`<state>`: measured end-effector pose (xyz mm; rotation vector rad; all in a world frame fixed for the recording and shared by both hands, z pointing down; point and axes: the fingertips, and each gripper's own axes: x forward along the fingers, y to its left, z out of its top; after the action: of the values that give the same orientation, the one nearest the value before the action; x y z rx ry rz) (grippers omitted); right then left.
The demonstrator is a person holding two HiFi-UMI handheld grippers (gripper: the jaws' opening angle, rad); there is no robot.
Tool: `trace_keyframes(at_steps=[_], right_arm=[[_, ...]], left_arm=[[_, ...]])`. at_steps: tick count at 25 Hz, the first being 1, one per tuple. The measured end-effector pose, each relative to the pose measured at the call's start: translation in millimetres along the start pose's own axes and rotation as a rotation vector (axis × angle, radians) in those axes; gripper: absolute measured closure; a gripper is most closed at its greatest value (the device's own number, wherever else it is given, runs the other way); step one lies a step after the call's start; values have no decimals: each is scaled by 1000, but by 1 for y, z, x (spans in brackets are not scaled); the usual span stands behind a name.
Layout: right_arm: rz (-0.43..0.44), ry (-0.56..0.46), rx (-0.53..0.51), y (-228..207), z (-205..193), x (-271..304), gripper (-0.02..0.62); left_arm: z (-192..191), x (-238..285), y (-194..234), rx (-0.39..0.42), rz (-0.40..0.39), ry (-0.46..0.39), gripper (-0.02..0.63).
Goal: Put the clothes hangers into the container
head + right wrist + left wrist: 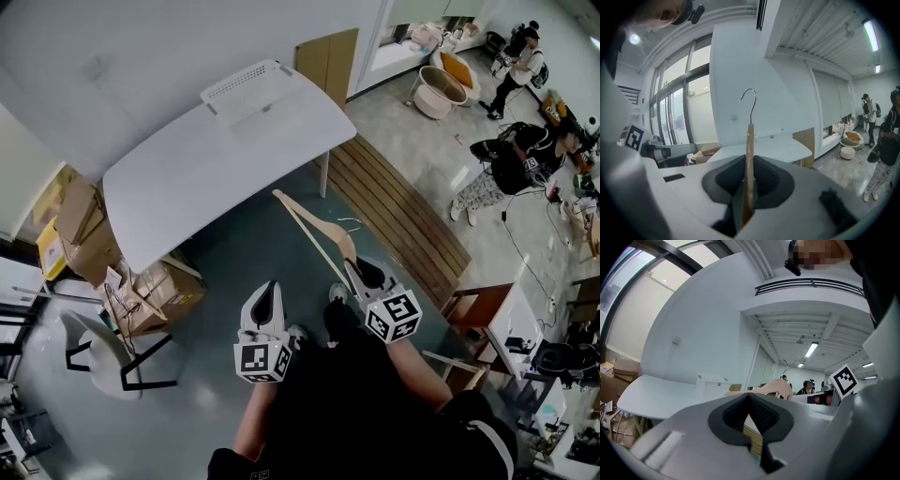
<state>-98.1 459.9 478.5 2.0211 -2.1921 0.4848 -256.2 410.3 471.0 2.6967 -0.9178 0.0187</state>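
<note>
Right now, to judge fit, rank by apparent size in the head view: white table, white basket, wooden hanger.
1. white table
2. wooden hanger and white basket: look alike, the hanger nearer the camera, so unranked.

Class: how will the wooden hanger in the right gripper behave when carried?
Probably stiff: the hanger holds its shape, sticking out beyond the jaws of the right gripper. That overhang may make it pivot in the grip. Its wire hook could snag the slotted basket.
</note>
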Motion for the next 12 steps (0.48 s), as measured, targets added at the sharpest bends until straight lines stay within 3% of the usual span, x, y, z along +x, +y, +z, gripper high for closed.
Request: trace_keyframes(at_steps=[12], right_arm=[[18,-14,20,-53,20,59,532]], left_arm=[[15,78,17,28,11,7,601]])
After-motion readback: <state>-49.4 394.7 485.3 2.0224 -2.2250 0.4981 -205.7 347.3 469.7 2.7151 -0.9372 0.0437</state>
